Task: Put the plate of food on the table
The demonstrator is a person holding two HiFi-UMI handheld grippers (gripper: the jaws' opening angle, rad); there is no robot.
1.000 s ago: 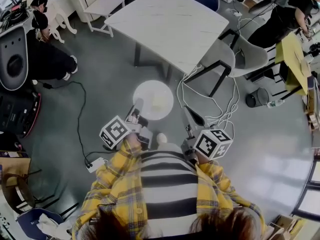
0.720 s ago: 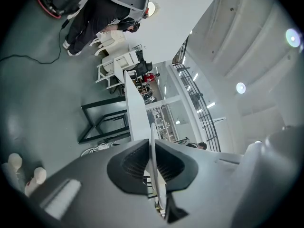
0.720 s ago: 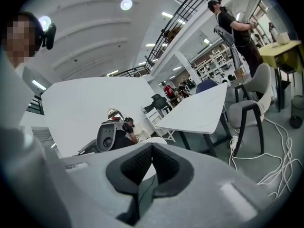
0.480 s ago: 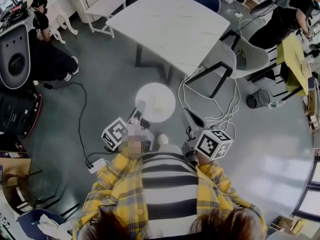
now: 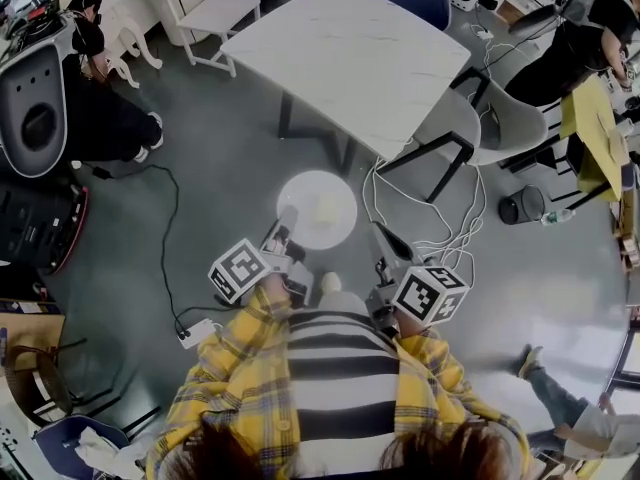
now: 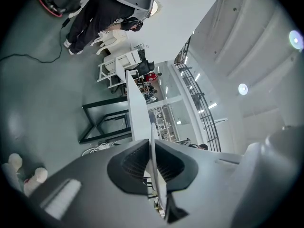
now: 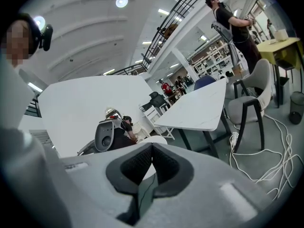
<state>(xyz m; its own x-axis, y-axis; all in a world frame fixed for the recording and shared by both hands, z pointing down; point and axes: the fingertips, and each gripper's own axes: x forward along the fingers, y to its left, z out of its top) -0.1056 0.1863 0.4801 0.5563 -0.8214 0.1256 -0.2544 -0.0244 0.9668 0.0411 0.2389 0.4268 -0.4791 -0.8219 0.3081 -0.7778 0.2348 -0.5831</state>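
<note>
In the head view a round white plate [image 5: 316, 210] carrying a pale piece of food [image 5: 328, 208] is held out level above the grey floor. My left gripper [image 5: 286, 224] is shut on its near left rim. The left gripper view shows that rim edge-on as a thin white line [image 6: 153, 144] clamped between the pads of the left gripper [image 6: 152, 161]. My right gripper [image 5: 384, 238] is shut and empty, just right of the plate and apart from it. Its own view shows the right gripper [image 7: 152, 152] with pads together and the plate [image 7: 156, 139] just beyond. The white table [image 5: 350, 53] stands ahead.
White cables [image 5: 440, 218] trail across the floor right of the plate. A grey chair [image 5: 480, 118] sits at the table's right corner, a white chair [image 5: 205, 13] at its far left. A black cord runs to a power strip [image 5: 195, 331]. People stand at far left and far right.
The table has drawn a little closer and shifted right in the head view, with the plate still held out ahead. A person's leg has come into view at the lower right.
</note>
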